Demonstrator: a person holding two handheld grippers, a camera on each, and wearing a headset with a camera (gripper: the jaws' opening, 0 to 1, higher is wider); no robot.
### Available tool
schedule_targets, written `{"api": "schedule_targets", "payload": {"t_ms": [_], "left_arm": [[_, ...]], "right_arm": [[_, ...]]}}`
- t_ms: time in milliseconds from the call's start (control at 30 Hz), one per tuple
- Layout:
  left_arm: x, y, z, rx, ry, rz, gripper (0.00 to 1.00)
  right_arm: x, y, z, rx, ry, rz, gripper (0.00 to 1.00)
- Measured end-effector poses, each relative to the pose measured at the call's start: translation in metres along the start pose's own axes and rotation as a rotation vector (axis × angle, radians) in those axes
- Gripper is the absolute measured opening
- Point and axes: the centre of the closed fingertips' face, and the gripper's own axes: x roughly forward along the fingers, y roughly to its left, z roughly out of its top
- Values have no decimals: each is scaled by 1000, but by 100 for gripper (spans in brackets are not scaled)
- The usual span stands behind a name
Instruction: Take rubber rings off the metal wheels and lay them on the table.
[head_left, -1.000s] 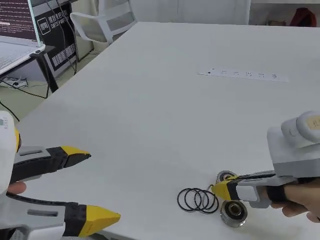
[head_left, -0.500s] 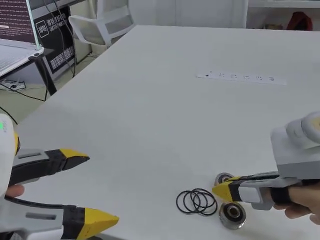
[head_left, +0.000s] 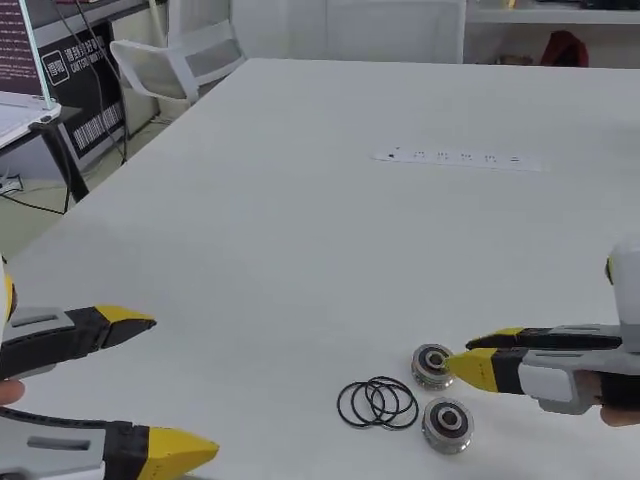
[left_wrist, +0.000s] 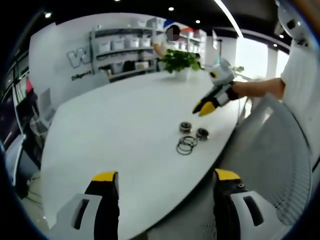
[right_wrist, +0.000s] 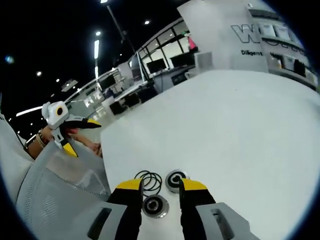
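The rubber rings (head_left: 378, 402) lie flat on the white table (head_left: 320, 200) as a loose cluster of thin black loops that overlap one another, close to the table's near edge. Two metal wheels sit just beside the cluster. The far wheel (head_left: 432, 365) is further from that edge and the near wheel (head_left: 446, 421) is closer to it. Whether either wheel carries a ring in its groove cannot be told at this size.

Handling, as judged:
- The rings appear light, soft and stretchy. Overlapping loops are likely to drag one another, so pinch a single loop at an outer arc that is clear of the others.
- The wheels appear stiff, smooth and comparatively heavy, and they may slide or roll when pushed. Hold a wheel across its rim to steady it while a ring is peeled off.

The right gripper (head_left: 476, 352) hovers low over the table with its yellow tips just beside the far wheel. Contact with that wheel cannot be confirmed. Its jaws are parted by a narrow gap and grasp nothing. In the right gripper view the near wheel lies below that gap.

The left gripper (head_left: 180, 388) is at the near edge, well apart from the rings. Its jaws are spread wide and released, with nothing between them.
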Motion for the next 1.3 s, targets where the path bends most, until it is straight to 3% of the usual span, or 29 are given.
{"api": "schedule_targets", "payload": {"t_ms": [133,433,633,700,733,900,1300], "left_arm": [[0,1,1,-7,-8,-4,82],[2,3,1,-12,-13,-19,86],[5,5,0,-35,-25,-21,90],[7,12,-4,-54,-13,8,95],[8,14,-5,-62,-11,18,98],[6,17,-2,-101,-39,12,100],[10,13,-2,-141,-57,-4,100]], "right_arm": [[-13,0,-1,-20,-38,-13,39],[-32,-4,-20,-69,-56,-97,66],[-44,-6,-45,-90,-13,-159,89],[-48,-9,-58,-91,40,-191,99],[-52,-8,-64,-110,73,-187,98],[-58,-8,-74,-99,86,-208,99],[-65,-6,-79,-88,85,-238,99]]}}
